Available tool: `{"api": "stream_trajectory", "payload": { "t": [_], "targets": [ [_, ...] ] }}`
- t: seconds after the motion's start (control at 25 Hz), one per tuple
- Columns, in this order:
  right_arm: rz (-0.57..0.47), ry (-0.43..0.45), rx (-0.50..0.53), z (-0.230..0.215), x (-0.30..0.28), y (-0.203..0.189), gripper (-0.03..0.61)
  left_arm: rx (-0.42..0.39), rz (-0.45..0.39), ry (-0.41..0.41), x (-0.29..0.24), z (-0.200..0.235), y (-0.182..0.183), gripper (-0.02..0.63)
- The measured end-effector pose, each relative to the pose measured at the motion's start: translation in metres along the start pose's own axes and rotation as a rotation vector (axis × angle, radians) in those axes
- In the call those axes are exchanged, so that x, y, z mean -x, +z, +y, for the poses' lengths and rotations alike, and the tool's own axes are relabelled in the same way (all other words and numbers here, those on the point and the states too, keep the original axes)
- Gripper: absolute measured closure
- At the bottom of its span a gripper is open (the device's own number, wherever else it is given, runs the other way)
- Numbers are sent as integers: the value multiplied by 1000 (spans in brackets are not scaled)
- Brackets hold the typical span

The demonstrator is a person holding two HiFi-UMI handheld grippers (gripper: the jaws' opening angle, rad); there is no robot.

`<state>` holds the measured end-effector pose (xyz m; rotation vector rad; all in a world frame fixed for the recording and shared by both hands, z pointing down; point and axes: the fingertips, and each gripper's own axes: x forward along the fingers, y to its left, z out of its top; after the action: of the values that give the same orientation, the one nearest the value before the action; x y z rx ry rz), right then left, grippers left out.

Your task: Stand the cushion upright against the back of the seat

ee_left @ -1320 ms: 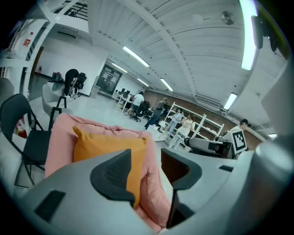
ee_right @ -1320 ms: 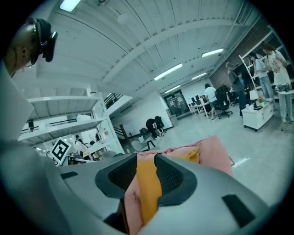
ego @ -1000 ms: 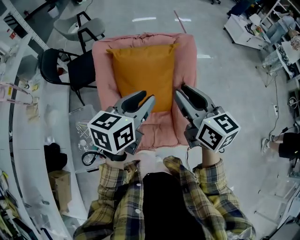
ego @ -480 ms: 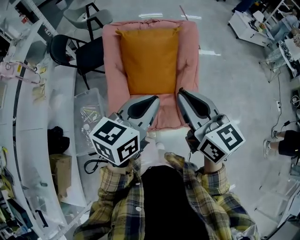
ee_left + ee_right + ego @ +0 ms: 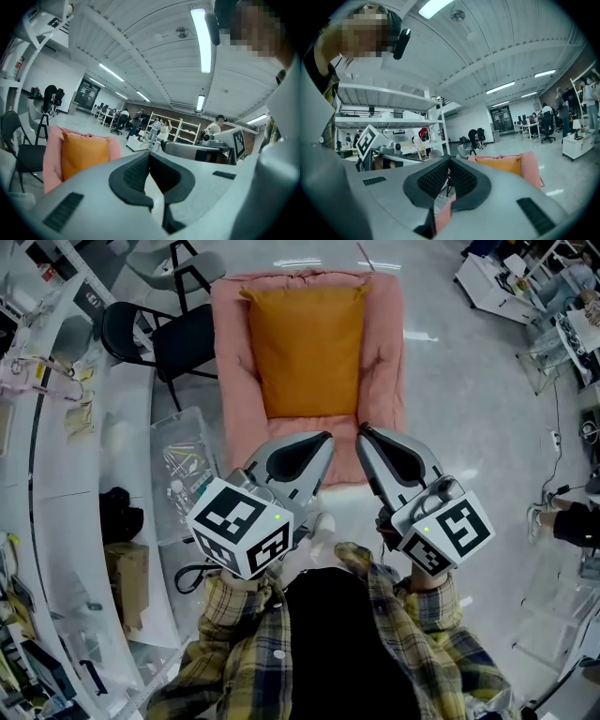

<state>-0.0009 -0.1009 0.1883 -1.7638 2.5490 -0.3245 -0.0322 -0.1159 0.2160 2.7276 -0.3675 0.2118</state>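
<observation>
1. The orange square fabric cushion point(image 5: 307, 348) stands upright against the back of the pink padded seat point(image 5: 384, 362). Its top corners reach nearly to the seat's top edge. The left gripper view shows it leaning on the back point(image 5: 84, 152), with pink padding point(image 5: 51, 159) showing on both sides.
2. A strip of bare pink cushioning lies in front of the cushion's lower edge, out to the seat's front edge.
3. The left gripper point(image 5: 323, 439) is held in the air over the seat's front edge, apart from the cushion. Its jaws are closed tip to tip with nothing between them point(image 5: 150, 154).
4. The right gripper point(image 5: 364, 430) is beside it, also over the seat's front edge. Its jaws are closed and empty too point(image 5: 449, 159), with the cushion point(image 5: 501, 165) beyond them.
5. A black folding chair point(image 5: 155, 338) stands just beside the seat's left edge.
6. A clear plastic bin point(image 5: 183, 465) of small parts sits on the floor near the seat's front left corner.
7. A white curved workbench point(image 5: 122, 427) runs farther left of the seat, beyond the chair and bin.
8. Right of the seat, the glossy grey floor point(image 5: 469, 409) lies open up to the distant desks.
</observation>
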Motion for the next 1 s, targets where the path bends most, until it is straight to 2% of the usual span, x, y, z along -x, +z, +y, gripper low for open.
{"api": "stream_trajectory", "payload": {
  "t": [0.4, 1.0],
  "targets": [
    [12, -28, 6, 10, 2, -10, 551, -25, 8, 8, 14, -2, -5, 609],
    [27, -20, 15, 9, 8, -14, 557, -32, 20, -6, 8, -11, -10, 609]
  ]
}}
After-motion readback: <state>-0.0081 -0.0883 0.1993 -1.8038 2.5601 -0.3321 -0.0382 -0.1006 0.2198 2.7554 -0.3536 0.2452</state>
